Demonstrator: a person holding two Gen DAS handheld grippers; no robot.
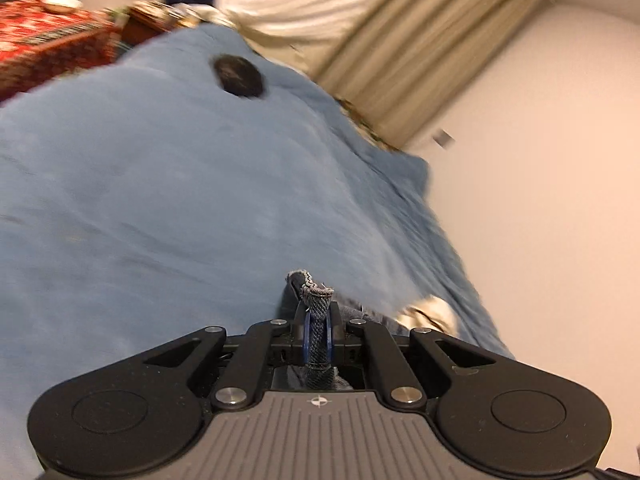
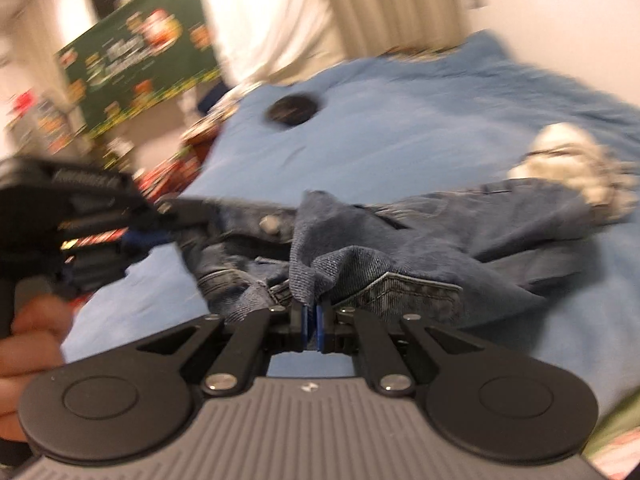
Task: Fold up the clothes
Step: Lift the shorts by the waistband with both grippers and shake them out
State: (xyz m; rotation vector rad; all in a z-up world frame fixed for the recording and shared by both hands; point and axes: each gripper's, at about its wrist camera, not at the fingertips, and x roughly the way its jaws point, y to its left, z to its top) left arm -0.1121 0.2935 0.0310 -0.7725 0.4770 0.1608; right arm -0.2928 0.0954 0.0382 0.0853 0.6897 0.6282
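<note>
A pair of dark blue jeans [image 2: 420,248] hangs bunched over the light blue bedspread [image 2: 400,128], held up at its waistband. My right gripper [image 2: 312,312] is shut on a fold of the denim near a back pocket. My left gripper [image 1: 318,320] is shut on a strip of the jeans' waistband [image 1: 318,300], which sticks up between its blue pads. In the right wrist view the left gripper [image 2: 160,236] shows at the left edge, blurred, clamped on the waistband end beside the metal button [image 2: 270,224], with a person's hand [image 2: 28,344] below it.
A dark round object [image 1: 239,76] lies far up on the bedspread [image 1: 160,200]. A white-grey crumpled cloth [image 2: 576,164] sits by the jeans' far end. Beige curtains [image 1: 420,52] and a pale wall [image 1: 560,160] edge the bed. A red patterned table [image 1: 52,40] and a green poster [image 2: 136,64] stand beyond.
</note>
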